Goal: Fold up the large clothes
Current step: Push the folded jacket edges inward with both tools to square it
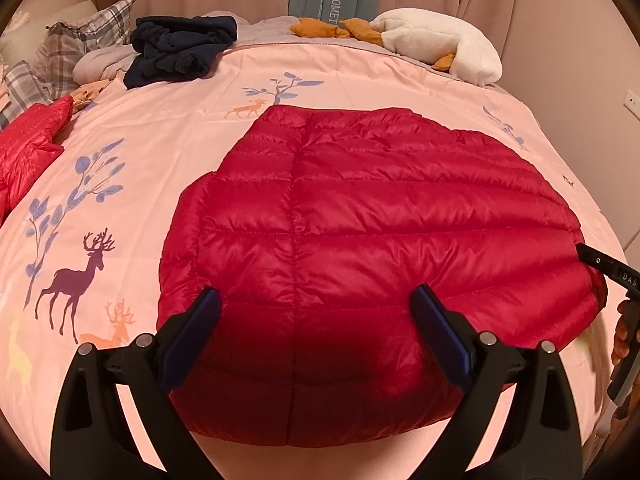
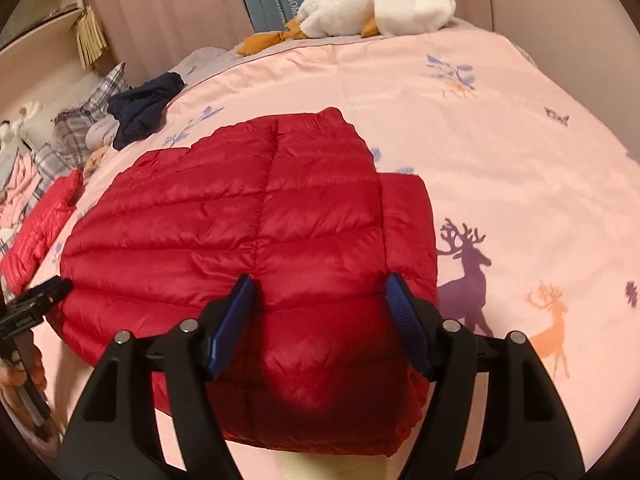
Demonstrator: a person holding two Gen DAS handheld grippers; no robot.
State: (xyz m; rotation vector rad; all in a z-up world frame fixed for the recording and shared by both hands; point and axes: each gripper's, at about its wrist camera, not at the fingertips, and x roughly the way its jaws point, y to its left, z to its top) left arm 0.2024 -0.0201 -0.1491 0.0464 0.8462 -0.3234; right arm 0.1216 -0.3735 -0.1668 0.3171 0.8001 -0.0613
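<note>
- Jacket lay flat on the bed, already folded into a rough rectangle; near hem sat under both grippers.
- Left gripper: jaws wide, nothing between the pads, hovering over the near-left part of the jacket.
- Right gripper: jaws wide too, empty, over the near-right part, just inside the folded-in sleeve.
- Risk, as we judged it: slick puffy shell. A shallow pinch could catch only the top layer, so the stack would peel apart on the lift.
- Risk: uneven grabs left vs right could skew the next fold; trapped air could spring it back open.
- Risk: the sleeve at 3 o'clock in the right view could slip out if the right pads closed inboard of it.
- Left view only: the right gripper's tip and the hand at 3 o'clock, jacket's far edge square-on.
- Right view only: the sleeve's stepped edge, and the left gripper with a hand at 9 o'clock.
- Both showed a second red garment, dark clothes and plush goose, all well clear.
</note>
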